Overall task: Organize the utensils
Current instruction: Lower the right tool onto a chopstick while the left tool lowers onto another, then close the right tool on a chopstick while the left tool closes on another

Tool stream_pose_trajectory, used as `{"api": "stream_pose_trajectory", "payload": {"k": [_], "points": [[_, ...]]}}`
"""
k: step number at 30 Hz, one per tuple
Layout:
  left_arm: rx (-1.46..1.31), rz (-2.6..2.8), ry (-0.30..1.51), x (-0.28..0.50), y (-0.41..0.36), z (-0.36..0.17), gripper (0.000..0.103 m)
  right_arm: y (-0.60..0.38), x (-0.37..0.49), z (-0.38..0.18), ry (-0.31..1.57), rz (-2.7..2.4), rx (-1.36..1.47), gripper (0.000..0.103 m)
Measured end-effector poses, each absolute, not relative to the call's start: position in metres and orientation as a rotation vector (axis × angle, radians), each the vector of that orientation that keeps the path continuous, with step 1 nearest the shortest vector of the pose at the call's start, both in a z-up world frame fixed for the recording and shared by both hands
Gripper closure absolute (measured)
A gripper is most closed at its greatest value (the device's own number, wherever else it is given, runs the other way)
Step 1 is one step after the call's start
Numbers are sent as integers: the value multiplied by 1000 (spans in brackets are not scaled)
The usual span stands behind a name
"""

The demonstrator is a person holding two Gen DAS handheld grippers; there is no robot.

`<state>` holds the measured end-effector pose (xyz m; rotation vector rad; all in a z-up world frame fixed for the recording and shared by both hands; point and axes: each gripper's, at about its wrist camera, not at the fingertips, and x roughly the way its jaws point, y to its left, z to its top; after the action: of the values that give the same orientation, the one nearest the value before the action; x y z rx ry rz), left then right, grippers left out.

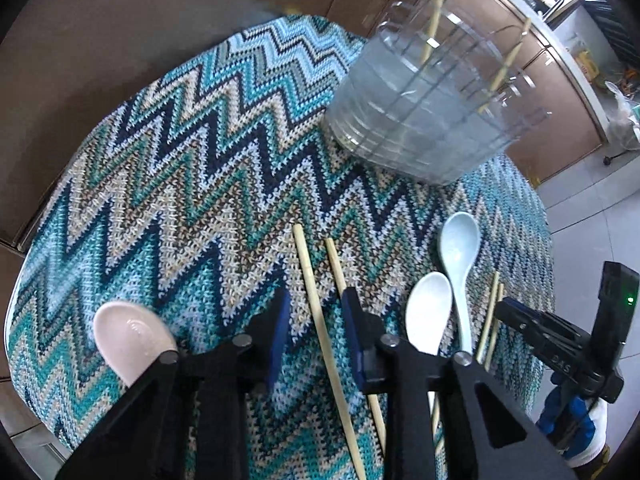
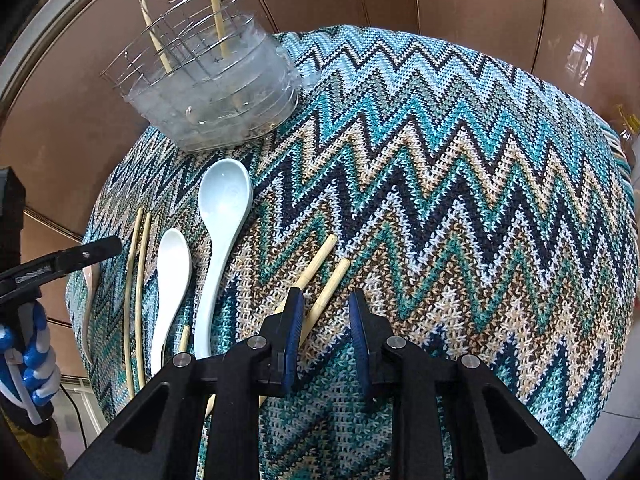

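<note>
A clear plastic utensil holder [image 1: 424, 112] [image 2: 216, 92] stands at the far side of the zigzag cloth [image 1: 200, 184] [image 2: 440, 168], with two chopsticks upright in it. On the cloth lie a light blue spoon [image 1: 460, 248] [image 2: 222, 224], a white spoon [image 1: 428, 312] [image 2: 170, 280], a pink spoon [image 1: 128, 340], a thin chopstick pair [image 1: 492, 320] [image 2: 136, 288] and two thicker chopsticks [image 1: 320, 320] [image 2: 320, 272]. My left gripper [image 1: 316, 336] is open, low over one thick chopstick that lies between its fingers. My right gripper [image 2: 326, 332] is open and empty beside the thick chopsticks.
Brown cabinet doors [image 1: 560, 92] and a counter with clutter stand behind the table in the left wrist view. Grey tiled floor [image 1: 592, 208] lies past the table's right edge. The left hand-held gripper with a blue and white glove [image 2: 28, 352] shows at the right wrist view's left edge.
</note>
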<state>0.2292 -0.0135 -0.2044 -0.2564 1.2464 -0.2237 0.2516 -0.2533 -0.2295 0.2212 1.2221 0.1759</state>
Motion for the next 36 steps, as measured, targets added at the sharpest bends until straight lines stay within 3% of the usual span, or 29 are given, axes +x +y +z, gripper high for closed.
{"api": "stream_pose_trajectory", "payload": {"k": [15, 18, 24, 36], "points": [[-202, -201, 1311, 250, -32, -220, 88, -261, 290, -234, 1307, 168, 206, 85], [-189, -185, 1305, 251, -37, -221, 94, -253, 292, -234, 1306, 161, 179, 86], [-246, -172, 1276, 247, -27, -220, 98, -250, 276, -233, 1270, 160, 231, 96], [-272, -230, 1114, 213, 0, -179, 98, -279, 246, -192, 1125, 214, 334, 97]]}}
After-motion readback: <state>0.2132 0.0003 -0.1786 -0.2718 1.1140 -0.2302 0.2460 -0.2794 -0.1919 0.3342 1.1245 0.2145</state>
